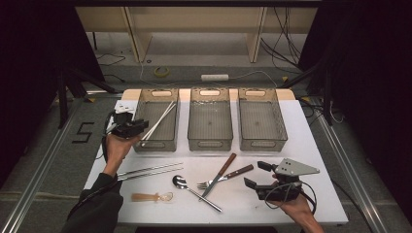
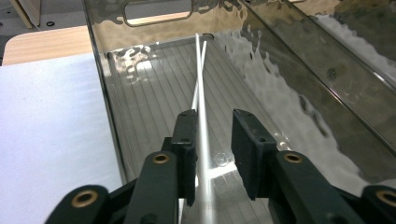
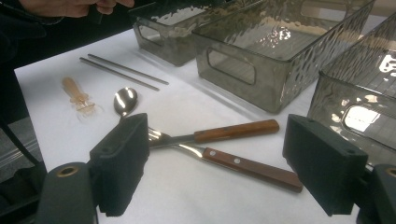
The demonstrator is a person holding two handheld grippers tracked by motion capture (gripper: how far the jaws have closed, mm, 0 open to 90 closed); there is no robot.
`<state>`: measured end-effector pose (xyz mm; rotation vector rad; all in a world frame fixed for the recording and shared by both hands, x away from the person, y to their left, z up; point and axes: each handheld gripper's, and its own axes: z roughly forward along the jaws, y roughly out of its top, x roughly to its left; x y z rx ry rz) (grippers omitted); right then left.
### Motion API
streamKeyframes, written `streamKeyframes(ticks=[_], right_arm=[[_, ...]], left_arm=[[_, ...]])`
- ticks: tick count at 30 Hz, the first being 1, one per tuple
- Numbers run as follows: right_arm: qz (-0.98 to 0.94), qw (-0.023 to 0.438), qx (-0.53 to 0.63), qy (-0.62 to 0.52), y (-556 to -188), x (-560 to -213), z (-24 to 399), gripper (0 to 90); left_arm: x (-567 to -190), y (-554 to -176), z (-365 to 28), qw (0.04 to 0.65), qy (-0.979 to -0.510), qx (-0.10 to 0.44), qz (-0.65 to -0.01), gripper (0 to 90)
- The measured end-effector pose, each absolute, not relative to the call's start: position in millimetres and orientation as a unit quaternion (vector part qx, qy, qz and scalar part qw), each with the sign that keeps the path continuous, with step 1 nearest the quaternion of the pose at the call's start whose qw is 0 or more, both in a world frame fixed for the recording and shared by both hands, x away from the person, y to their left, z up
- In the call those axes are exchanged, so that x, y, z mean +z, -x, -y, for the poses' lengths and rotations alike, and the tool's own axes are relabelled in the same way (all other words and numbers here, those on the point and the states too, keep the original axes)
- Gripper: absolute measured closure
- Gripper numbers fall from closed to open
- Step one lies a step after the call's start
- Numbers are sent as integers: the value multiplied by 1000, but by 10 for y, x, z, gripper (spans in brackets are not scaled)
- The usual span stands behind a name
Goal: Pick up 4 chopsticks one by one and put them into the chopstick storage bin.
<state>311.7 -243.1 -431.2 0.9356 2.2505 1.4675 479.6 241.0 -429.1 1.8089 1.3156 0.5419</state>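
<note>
L gripper point(image 2: 212, 149) letting go of white chopsticks point(image 1: 159, 121) in the left bin point(image 1: 137, 112), at 11 o'clock on the table.

Jaws parted, pads look clear of the sticks, which lie slanted on the bin floor: drop-off step seems done. R gripper point(image 1: 256, 174) idle at 5 o'clock, jaws wide, nothing held. Next, likely: lift L out, go for metal chopsticks point(image 1: 149, 171) at 8 o'clock; thin and flat on the table, so needs a low, square pinch.

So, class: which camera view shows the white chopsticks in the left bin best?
The left gripper view: the white chopsticks run between the left gripper's parted jaws along the left bin's ribbed floor. The high view shows them small and slanted. I cannot make them out in the right gripper view.
</note>
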Motion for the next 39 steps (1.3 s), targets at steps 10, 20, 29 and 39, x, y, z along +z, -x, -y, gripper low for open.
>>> streamKeyframes(ticks=[10,20,29,39], right_arm=[[-782,151,513,-320,-3093,-4284,2431,238],[-783,150,514,-315,-3094,-4279,2426,238],[-784,149,515,-313,-3083,-4275,2425,239],[-788,149,513,-307,-3077,-4274,2409,239]], left_arm=[[-4092,-4601,-2452,427,-723,195,-507,459],[-3913,-4326,-2357,417,-774,163,-447,308],[-3847,-4165,-2328,381,-816,140,-412,283],[-3923,-4081,-2348,344,-849,108,-385,260]])
